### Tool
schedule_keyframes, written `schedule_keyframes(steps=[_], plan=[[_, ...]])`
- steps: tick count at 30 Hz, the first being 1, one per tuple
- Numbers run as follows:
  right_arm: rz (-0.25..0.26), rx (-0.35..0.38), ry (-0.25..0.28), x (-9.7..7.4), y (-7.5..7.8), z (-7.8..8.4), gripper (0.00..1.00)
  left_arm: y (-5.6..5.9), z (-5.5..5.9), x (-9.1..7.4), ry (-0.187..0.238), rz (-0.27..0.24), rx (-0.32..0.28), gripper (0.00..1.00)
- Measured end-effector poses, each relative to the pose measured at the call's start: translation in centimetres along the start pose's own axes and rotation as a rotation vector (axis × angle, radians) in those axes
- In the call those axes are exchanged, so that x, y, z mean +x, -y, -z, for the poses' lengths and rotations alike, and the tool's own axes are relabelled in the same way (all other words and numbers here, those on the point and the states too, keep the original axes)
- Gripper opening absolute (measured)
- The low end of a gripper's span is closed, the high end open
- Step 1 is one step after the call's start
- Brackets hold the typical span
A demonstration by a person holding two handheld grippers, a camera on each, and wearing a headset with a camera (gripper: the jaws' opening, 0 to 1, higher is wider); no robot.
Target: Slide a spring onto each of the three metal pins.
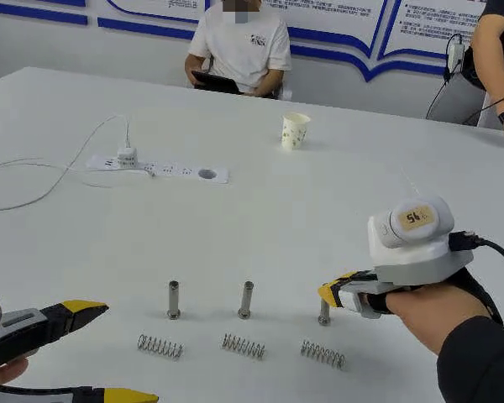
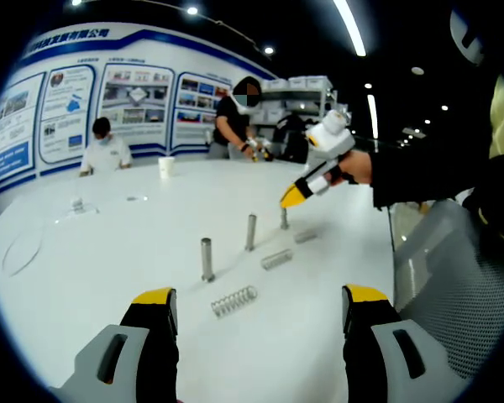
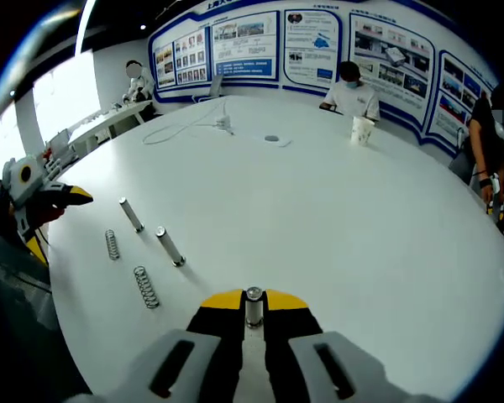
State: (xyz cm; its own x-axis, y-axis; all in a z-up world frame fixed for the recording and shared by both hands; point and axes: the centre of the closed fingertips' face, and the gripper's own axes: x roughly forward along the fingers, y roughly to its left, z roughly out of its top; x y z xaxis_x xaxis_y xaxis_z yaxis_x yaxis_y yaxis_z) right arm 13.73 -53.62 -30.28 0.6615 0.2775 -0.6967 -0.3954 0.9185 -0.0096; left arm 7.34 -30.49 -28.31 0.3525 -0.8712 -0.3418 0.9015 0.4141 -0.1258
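Here, right gripper (image 1: 329,293) clamps the rightmost pin (image 3: 254,295) at lower right of the head view, left gripper (image 2: 260,295) gapes at lower left, springs (image 1: 243,345) lying flat along the bottom.

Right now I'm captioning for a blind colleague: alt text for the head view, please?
The yellow-tipped right hand-held gripper is shut on the rightmost short silver metal pin, one of three standing in a row on the white table. A silver coil spring lies in front of each. The left hand-held gripper is open at lower left.
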Motion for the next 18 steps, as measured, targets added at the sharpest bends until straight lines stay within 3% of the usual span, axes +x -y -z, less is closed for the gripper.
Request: schedule_keyframes(steps=[18], plan=[[-0.008,-0.026,-0.004,-0.66,-0.34,0.75,0.1,0.4,-0.07,0.1,0.003,0.008,0.002,0.82]])
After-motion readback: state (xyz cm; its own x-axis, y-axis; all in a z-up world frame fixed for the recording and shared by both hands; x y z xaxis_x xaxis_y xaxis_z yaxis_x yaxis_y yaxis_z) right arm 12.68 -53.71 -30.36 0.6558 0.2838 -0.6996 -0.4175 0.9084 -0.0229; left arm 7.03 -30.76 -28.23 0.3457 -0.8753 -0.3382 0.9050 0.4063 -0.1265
